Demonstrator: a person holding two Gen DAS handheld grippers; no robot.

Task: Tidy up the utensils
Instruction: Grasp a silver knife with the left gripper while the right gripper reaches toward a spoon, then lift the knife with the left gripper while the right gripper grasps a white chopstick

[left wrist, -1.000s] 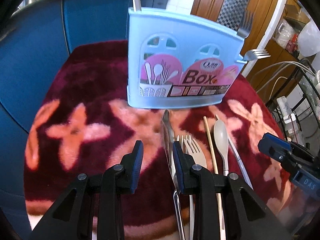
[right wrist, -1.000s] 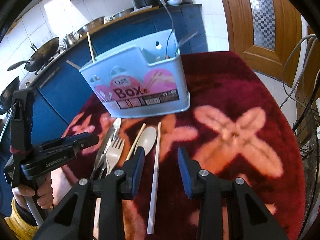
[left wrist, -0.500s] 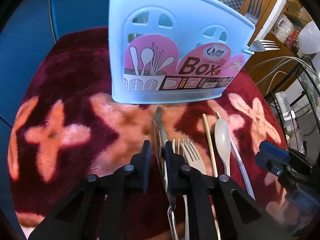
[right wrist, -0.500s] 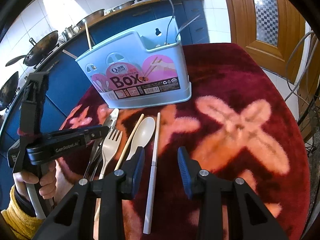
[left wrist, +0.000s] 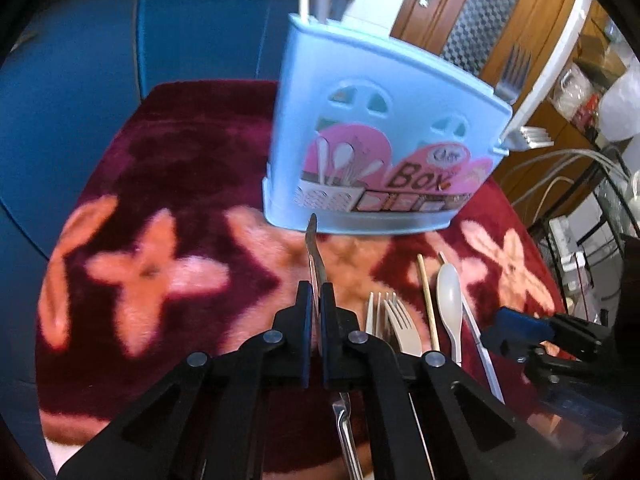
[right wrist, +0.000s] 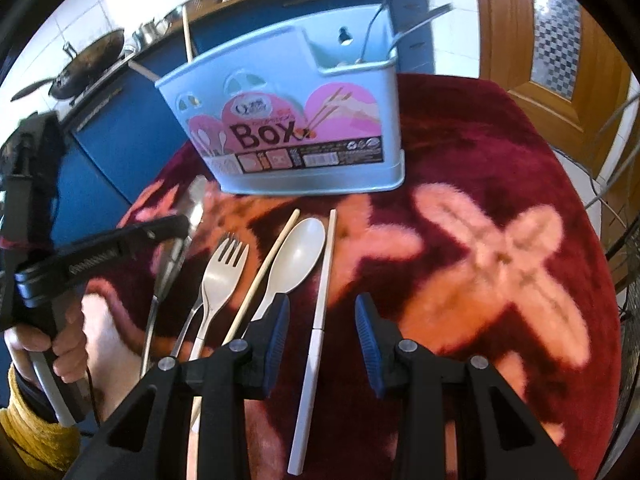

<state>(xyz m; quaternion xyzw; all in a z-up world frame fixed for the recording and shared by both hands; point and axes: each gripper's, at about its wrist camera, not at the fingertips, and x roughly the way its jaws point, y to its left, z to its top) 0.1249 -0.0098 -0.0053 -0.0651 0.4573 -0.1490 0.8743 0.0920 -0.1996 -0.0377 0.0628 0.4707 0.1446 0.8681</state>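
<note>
The left gripper (left wrist: 314, 300) has its 2 blue-padded tongs pressed together on a flat metal knife (left wrist: 314, 252); the narrow blade sticks out toward 12 o'clock and its tip comes just before the base of the box (left wrist: 380, 120). The right gripper (right wrist: 322, 320) is spread wide with nothing between the ribbed pads, and it hangs over the white chopstick (right wrist: 320, 300).

The box is smooth pale-blue plastic with a curved front wall, small arched windows and a pink label. It stands upright at 12 o'clock on a deep, fuzzy maroon blanket (right wrist: 500, 160) with orange cross-like flowers. In its right compartment, metal handles (right wrist: 420, 20) stand up, and in its left one a wooden chopstick (right wrist: 186, 32).

In the right wrist view the loose pieces lie in a row, near to each other but apart: a matte beige plastic fork (right wrist: 222, 272) at 10 o'clock of the right gripper, then a thin bamboo chopstick (right wrist: 266, 268), then a beige spoon (right wrist: 298, 256) with an oval bowl, then the white chopstick. A second, metal fork (left wrist: 372, 312) lies partly under the beige one.

From 1 to 4 o'clock the blanket is bare. Blue cabinets (left wrist: 200, 32) close the far edge behind the box, and a wok (right wrist: 92, 68) rests on the counter there. At 9 o'clock the left gripper and the hand (right wrist: 60, 348) holding it stand beside the row.
</note>
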